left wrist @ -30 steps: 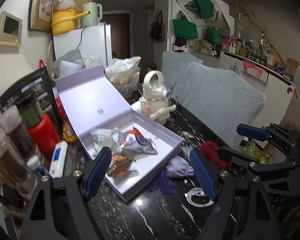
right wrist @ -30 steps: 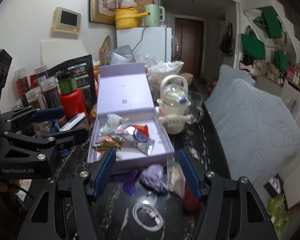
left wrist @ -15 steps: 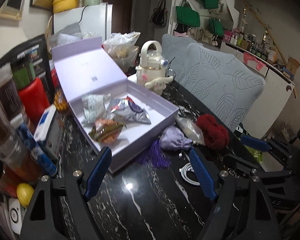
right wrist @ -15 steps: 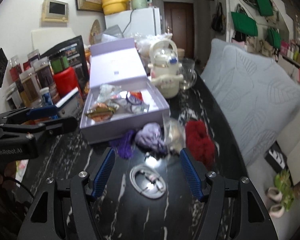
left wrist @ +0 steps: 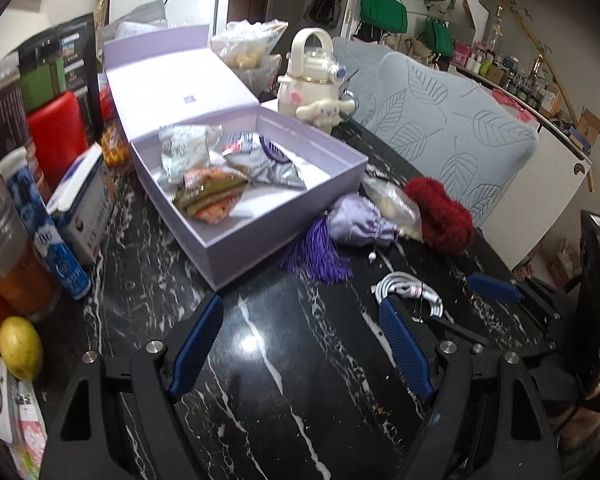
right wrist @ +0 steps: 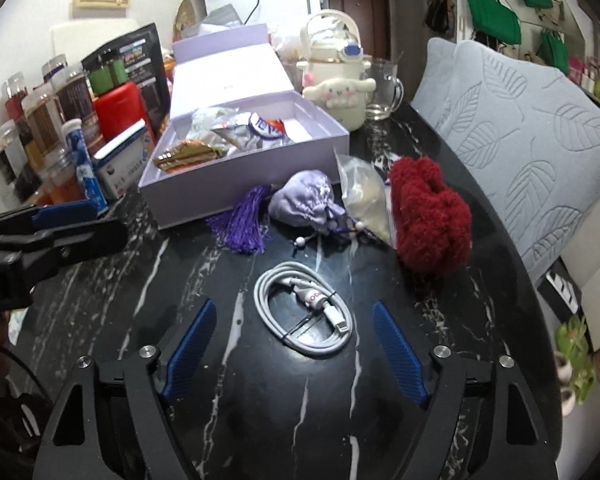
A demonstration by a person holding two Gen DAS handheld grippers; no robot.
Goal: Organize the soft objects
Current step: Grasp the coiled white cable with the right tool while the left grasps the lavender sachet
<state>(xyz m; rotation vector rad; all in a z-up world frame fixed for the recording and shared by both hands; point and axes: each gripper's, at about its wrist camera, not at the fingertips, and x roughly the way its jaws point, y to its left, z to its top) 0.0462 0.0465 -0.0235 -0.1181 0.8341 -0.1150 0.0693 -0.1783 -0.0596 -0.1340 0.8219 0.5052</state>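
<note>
An open lilac box (left wrist: pixel 236 236) (right wrist: pixel 236 184) on the black marble table holds several snack packets (left wrist: pixel 208 196). In front of it lie a lilac drawstring pouch (right wrist: pixel 302 204) (left wrist: pixel 358 220) with a purple tassel (right wrist: pixel 246 220), a clear bag (right wrist: pixel 364 196), a fluffy red item (right wrist: pixel 430 220) (left wrist: pixel 440 212) and a coiled white cable (right wrist: pixel 304 314) (left wrist: pixel 408 292). My left gripper (left wrist: pixel 300 344) is open and empty, short of the box. My right gripper (right wrist: pixel 292 352) is open and empty, just short of the cable.
Jars, a red canister (right wrist: pixel 118 112) and a blue-white carton (left wrist: pixel 84 204) crowd the left side. A cream kettle (right wrist: pixel 336 76) and glass mug (right wrist: pixel 384 88) stand behind the box. A grey leaf-pattern cushion (right wrist: pixel 520 128) lies beyond the table's right edge. A lemon (left wrist: pixel 20 348) sits at the near left.
Both grippers have drawn back and up from the box, now looking down on the table. The cable and red item have come into fuller view. Jaws stay open.
</note>
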